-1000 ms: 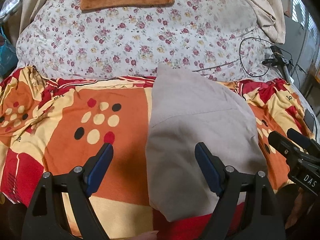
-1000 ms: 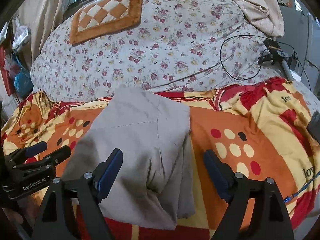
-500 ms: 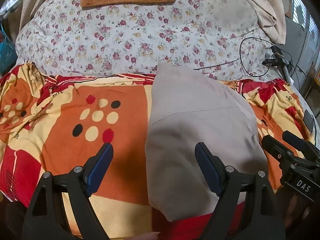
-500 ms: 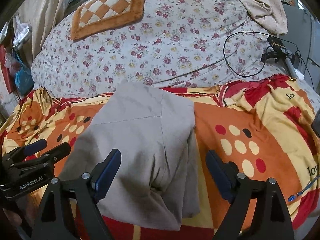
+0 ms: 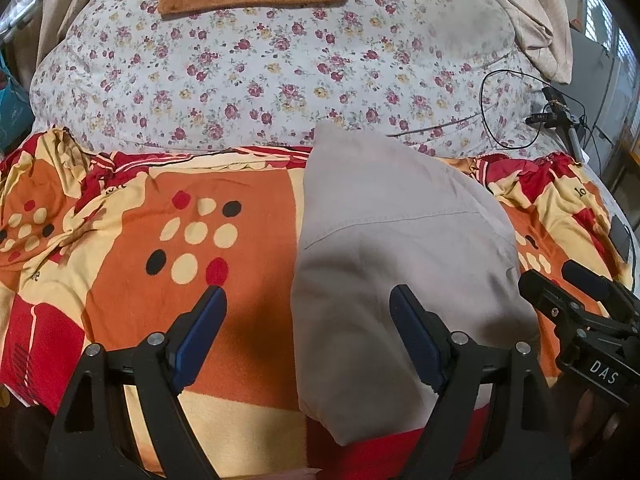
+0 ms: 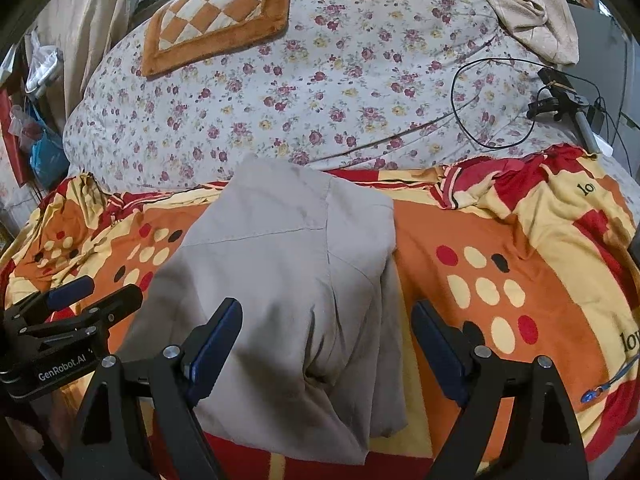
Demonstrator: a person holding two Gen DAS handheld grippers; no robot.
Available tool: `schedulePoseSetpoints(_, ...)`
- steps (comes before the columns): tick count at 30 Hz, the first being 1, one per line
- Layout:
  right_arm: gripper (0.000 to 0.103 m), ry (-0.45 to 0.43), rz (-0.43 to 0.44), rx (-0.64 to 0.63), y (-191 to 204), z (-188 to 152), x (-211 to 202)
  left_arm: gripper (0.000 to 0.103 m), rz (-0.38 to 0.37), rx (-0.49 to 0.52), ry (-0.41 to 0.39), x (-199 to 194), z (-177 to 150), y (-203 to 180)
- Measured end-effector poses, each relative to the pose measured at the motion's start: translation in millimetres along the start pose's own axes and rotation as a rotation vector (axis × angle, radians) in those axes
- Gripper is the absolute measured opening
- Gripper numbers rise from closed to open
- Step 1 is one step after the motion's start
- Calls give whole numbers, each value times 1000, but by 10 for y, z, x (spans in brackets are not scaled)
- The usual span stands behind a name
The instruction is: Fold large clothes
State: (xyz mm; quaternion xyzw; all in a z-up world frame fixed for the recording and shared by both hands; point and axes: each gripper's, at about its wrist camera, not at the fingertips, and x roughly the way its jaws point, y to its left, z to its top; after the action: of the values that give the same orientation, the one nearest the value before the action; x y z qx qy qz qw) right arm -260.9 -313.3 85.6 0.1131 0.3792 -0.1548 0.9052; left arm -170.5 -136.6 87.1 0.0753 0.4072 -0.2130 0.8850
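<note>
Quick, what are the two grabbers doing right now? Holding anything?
Left gripper: open, holding nothing, above the grey garment.
Right gripper: open, holding nothing, also above the garment.

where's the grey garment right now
Folded grey garment lies mid-frame on the orange blanket, right of centre in the left view, below the floral quilt.

Each black hand-held gripper (image 5: 308,330) has blue pads (image 5: 200,336) and silver screws.

One grey garment (image 5: 400,248), one patterned blanket (image 5: 120,240), one checked cushion (image 6: 218,16), two hand-held grippers.
</note>
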Motion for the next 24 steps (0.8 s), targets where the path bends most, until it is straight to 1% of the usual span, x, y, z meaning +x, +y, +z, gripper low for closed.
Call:
schedulePoseSetpoints(4,87,9,1,5,23,-10,29,84,0,7,3,5,-10,-14)
schedulePoseSetpoints(12,87,-5,11,-2,45,-43,20,84,6,15,2,24,-20,-41)
schedulePoseSetpoints(24,87,12,7,11,19,-61,53,84,8,14,13,67,-40,-34)
